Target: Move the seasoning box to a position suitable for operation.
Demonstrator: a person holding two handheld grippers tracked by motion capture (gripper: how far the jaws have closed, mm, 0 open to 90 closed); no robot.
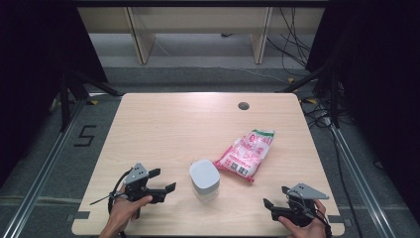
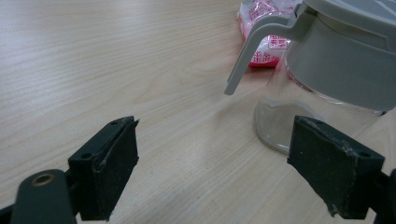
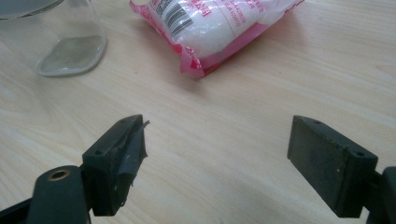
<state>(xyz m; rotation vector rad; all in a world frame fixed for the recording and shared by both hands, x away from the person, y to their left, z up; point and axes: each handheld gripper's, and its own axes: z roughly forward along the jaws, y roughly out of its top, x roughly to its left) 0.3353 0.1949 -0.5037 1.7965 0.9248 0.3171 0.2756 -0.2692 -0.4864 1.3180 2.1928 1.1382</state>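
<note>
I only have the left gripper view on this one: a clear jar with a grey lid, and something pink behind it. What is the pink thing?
Observer: A pink and white bag with a barcode, lying flat past the jar.
Operator: Is the right gripper holding anything?
Observer: No. The right gripper is open over bare table, short of the bag.
Operator: And where does mine sit?
Observer: The left gripper is open beside the jar, not touching it.
</note>
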